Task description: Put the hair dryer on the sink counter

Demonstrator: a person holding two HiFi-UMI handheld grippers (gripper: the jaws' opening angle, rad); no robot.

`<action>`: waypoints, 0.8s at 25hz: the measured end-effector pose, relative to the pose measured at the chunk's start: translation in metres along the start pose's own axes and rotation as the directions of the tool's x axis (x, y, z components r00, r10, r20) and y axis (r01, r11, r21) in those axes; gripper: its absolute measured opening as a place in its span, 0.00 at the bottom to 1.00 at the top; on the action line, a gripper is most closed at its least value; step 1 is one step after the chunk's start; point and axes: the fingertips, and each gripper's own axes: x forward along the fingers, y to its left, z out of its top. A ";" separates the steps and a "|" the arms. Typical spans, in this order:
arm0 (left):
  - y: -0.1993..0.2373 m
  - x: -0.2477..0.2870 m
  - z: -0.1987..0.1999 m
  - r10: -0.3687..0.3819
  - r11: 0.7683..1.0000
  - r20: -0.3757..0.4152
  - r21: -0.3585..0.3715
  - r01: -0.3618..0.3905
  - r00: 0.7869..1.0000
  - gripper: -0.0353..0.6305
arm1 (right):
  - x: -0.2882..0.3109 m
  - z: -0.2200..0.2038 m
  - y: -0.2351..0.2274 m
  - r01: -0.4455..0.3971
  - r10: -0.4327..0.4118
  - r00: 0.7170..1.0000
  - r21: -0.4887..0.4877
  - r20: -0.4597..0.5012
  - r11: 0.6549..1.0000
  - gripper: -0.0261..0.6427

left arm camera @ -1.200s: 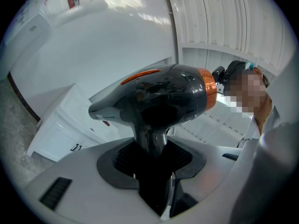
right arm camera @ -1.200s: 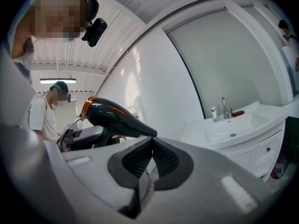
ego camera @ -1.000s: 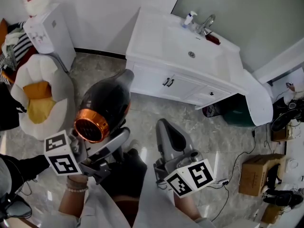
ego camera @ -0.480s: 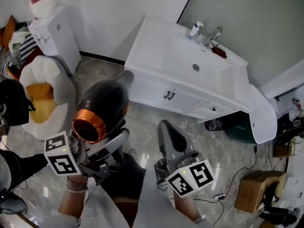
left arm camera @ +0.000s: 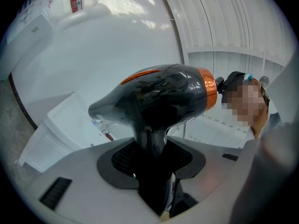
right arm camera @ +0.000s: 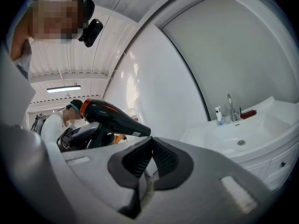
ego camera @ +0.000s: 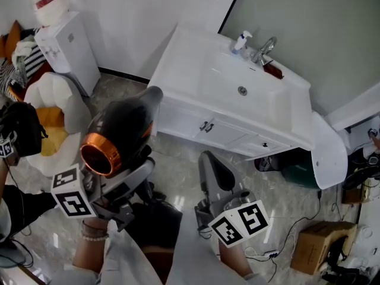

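Short of sink counter (ego camera: 178, 58) edge, left tongs (ego camera: 132, 170) grip hair dryer (ego camera: 122, 129); right tongs (ego camera: 212, 171) closed

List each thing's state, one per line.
hair dryer, held by its handle, not yet on the sink counter
left gripper, fingers shut on the hair dryer's handle
right gripper, fingers together, empty
vanity doors, closed
sink basin, empty

The white surface (ego camera: 181, 58) lies bare left of the basin (ego camera: 231, 79); a faucet (ego camera: 265, 47), bottle (ego camera: 240, 41) and red object (ego camera: 274, 70) crowd its back edge behind the basin.
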 end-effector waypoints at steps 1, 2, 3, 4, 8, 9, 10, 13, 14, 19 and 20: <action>0.000 0.001 0.000 -0.001 1.000 0.004 0.004 0.001 1.000 0.31 | -0.001 0.000 -0.003 0.003 -0.003 1.000 0.000 0.002 1.000 0.03; 0.000 0.002 0.001 -0.002 1.000 0.007 0.007 0.002 1.000 0.31 | -0.003 0.000 -0.006 0.005 -0.005 1.000 0.001 0.005 1.000 0.03; 0.000 0.004 0.001 -0.005 1.000 0.008 0.008 0.005 1.000 0.31 | -0.004 0.001 -0.009 0.008 -0.008 1.000 0.003 0.007 1.000 0.04; 0.000 0.007 0.002 -0.009 1.000 0.009 0.007 0.009 1.000 0.31 | -0.006 0.001 -0.012 0.011 -0.011 1.000 0.006 0.008 1.000 0.03; -0.001 0.014 0.008 -0.021 1.000 0.011 0.017 0.021 1.000 0.31 | -0.008 0.003 -0.019 0.019 -0.019 1.000 0.007 0.013 1.000 0.03; -0.001 0.015 0.009 -0.023 1.000 0.010 0.018 0.022 1.000 0.31 | -0.008 0.003 -0.020 0.022 -0.022 1.000 0.008 0.014 1.000 0.03; 0.000 0.016 0.009 -0.022 1.000 0.008 0.019 0.022 1.000 0.31 | -0.008 0.004 -0.020 0.023 -0.023 1.000 0.009 0.015 1.000 0.03; 0.000 0.017 0.009 -0.018 1.000 0.003 0.025 0.018 1.000 0.31 | -0.009 0.006 -0.018 0.022 -0.022 1.000 0.005 0.018 1.000 0.03; 0.000 0.017 0.009 -0.017 0.999 0.004 0.027 0.017 1.000 0.31 | -0.009 0.006 -0.018 0.022 -0.022 1.000 0.003 0.019 1.000 0.03; -0.001 0.014 0.005 -0.033 0.999 0.002 0.030 0.033 0.999 0.31 | -0.018 0.001 -0.016 0.029 -0.029 0.999 -0.001 0.030 1.000 0.03; -0.001 0.014 0.005 -0.037 0.999 0.000 0.031 0.037 0.999 0.31 | -0.018 0.001 -0.016 0.032 -0.032 0.999 -0.002 0.032 0.999 0.04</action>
